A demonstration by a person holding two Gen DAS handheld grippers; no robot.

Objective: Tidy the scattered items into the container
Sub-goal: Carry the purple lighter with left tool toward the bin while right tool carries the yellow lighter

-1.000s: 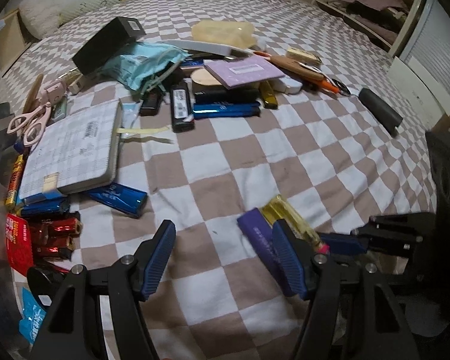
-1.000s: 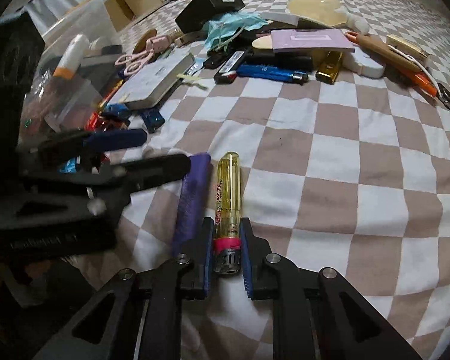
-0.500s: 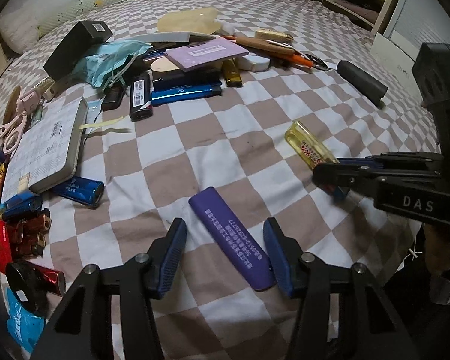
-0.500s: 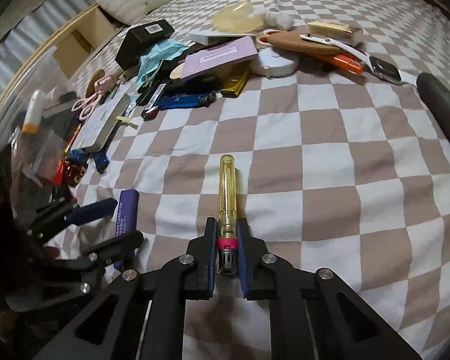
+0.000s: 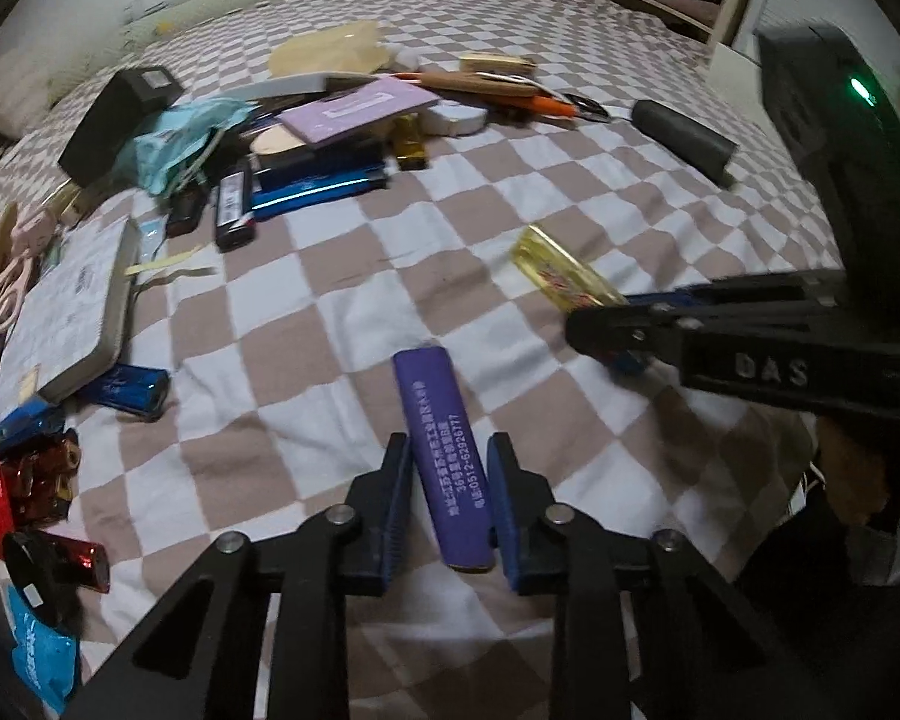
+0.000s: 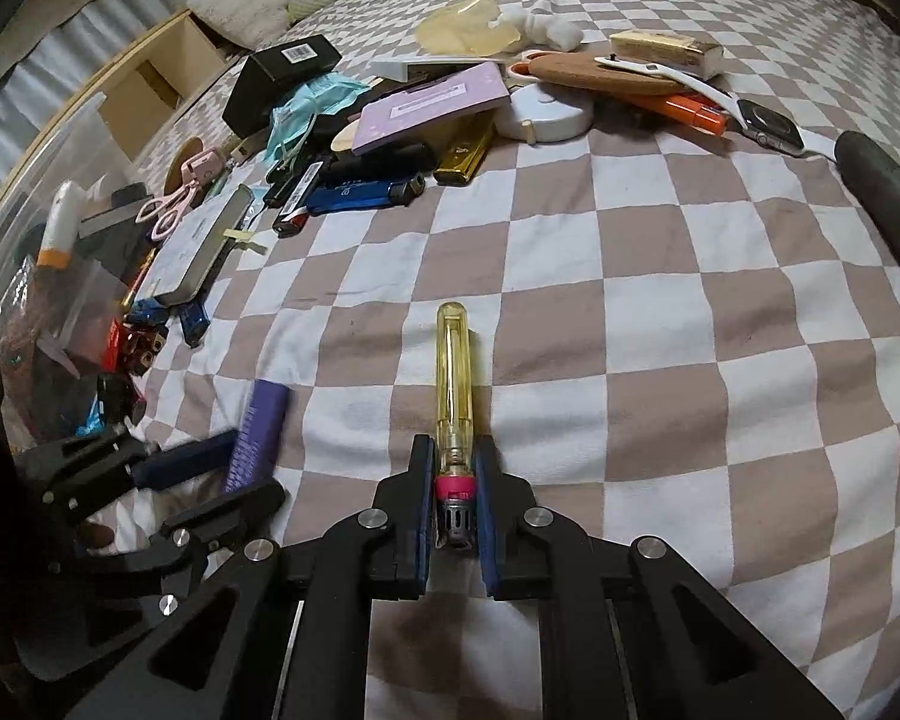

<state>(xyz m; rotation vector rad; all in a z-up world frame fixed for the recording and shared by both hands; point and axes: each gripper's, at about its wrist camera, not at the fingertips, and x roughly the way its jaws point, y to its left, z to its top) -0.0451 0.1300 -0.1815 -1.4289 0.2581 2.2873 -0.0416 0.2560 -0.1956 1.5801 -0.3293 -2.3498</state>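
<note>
My left gripper (image 5: 448, 483) has its jaws closed around a purple lighter (image 5: 440, 447) that points away from me over the checkered bedspread (image 5: 306, 312). My right gripper (image 6: 455, 474) is shut on a yellow lighter (image 6: 453, 384) by its pink-collared end and holds it above the bed; this lighter also shows in the left wrist view (image 5: 564, 279). The left gripper and the purple lighter (image 6: 258, 432) appear at the lower left of the right wrist view. A clear plastic container (image 6: 42, 228) with items inside stands at the left edge.
A pile lies at the far side: black box (image 5: 120, 114), teal mask (image 5: 180, 141), purple card (image 5: 360, 111), blue lighters (image 5: 318, 192), orange pen (image 6: 684, 108), watch (image 6: 762, 120). A tin case (image 5: 66, 312), pink scissors (image 5: 6, 288) and small lighters (image 5: 126, 387) lie left. A dark cylinder (image 5: 684, 141) lies right.
My left gripper moved over the purple lighter and closed its jaws on it. My right gripper lifted the yellow lighter and drew it back and up from the bedspread.
</note>
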